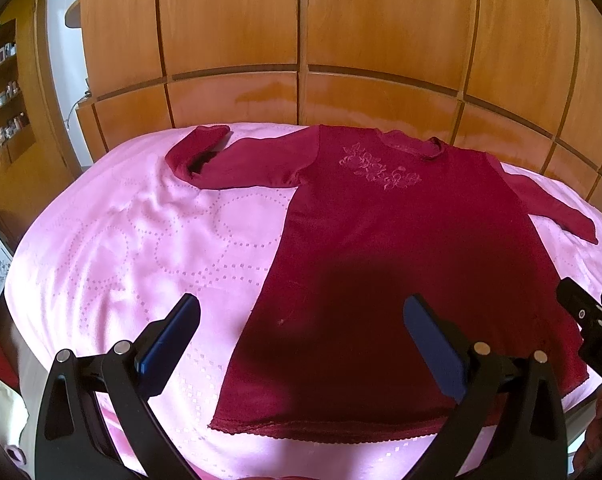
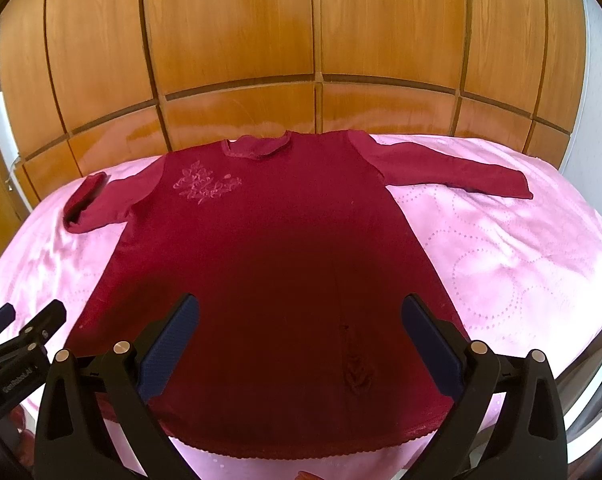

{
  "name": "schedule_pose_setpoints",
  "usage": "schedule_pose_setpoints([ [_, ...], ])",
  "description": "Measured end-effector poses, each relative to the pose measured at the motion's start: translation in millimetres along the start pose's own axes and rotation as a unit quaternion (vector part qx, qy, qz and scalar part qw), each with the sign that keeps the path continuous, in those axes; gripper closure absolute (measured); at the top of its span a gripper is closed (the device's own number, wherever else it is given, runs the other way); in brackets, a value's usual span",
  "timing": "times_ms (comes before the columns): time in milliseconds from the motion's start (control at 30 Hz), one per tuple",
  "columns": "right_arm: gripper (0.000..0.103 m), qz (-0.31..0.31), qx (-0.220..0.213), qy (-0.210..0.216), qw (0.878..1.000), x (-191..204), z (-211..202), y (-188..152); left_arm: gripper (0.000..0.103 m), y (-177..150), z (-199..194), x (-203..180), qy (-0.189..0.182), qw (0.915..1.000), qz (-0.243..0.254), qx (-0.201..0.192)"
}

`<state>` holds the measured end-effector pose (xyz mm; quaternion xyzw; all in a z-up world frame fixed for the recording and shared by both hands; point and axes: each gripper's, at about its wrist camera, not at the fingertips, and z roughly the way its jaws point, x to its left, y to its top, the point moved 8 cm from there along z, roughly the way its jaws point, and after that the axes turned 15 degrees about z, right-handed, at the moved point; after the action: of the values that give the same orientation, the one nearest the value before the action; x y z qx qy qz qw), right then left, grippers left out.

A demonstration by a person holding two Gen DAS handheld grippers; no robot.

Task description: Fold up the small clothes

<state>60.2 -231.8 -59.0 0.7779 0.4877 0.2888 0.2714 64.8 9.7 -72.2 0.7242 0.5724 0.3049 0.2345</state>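
A dark red long-sleeved top (image 1: 401,240) lies flat, front up, on a pink bedspread (image 1: 141,240), neck away from me, hem near me. It has pale floral embroidery (image 1: 379,168) on the chest. Its left sleeve (image 1: 229,160) is bent back on itself; its right sleeve (image 2: 453,168) lies straight out. My left gripper (image 1: 301,320) is open and empty, above the hem's left part. My right gripper (image 2: 301,320) is open and empty, above the top's (image 2: 281,260) lower middle. Each gripper shows at the other view's edge: the right (image 1: 589,312), the left (image 2: 25,328).
A wooden wardrobe (image 1: 301,40) with panelled doors stands right behind the bed. Shelves with small items (image 1: 5,92) are at the far left. The pink bedspread (image 2: 521,260) spreads out on both sides of the top.
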Motion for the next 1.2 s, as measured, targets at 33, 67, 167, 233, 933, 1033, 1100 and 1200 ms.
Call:
schedule_pose_setpoints([
  [33, 0.003, 0.000, 0.002, 0.000, 1.000, 1.9, 1.1, -0.6, 0.002, -0.5, 1.0, -0.2, 0.000, 1.0000, 0.000, 0.002],
  [67, 0.003, 0.000, 0.004, -0.001, 1.000, 1.8, 2.0, -0.9, 0.002, -1.0, 1.5, -0.4, 0.000, 1.0000, 0.001, 0.004],
  [167, 0.003, 0.000, 0.006, -0.002, 1.000, 2.2, 3.6, -0.8, 0.002, -1.1, 2.7, -0.7, 0.001, 1.0000, 0.002, 0.006],
  [233, 0.003, 0.001, 0.005, -0.001, 1.000, 2.3, 3.5, -0.6, 0.002, -1.6, 3.0, -1.4, 0.001, 1.0000, 0.002, 0.005],
  [933, 0.003, 0.011, 0.011, -0.002, 1.000, -2.6, 7.5, -1.5, 0.002, 3.6, 5.4, -8.5, 0.001, 1.0000, 0.006, 0.003],
  [1033, 0.003, 0.014, 0.012, -0.002, 1.000, -4.5, 9.5, -0.9, 0.002, 6.5, 5.6, -9.2, 0.002, 1.0000, 0.004, -0.002],
  [1100, 0.003, 0.016, 0.013, 0.000, 1.000, -4.9, 11.6, -0.3, 0.002, 8.0, 7.0, -10.3, -0.001, 1.0000, 0.003, -0.003],
  [1200, 0.003, 0.022, 0.012, 0.012, 1.000, -5.7, 16.0, 1.9, 0.002, 6.3, 16.0, -13.5, -0.021, 0.9996, 0.010, 0.012],
])
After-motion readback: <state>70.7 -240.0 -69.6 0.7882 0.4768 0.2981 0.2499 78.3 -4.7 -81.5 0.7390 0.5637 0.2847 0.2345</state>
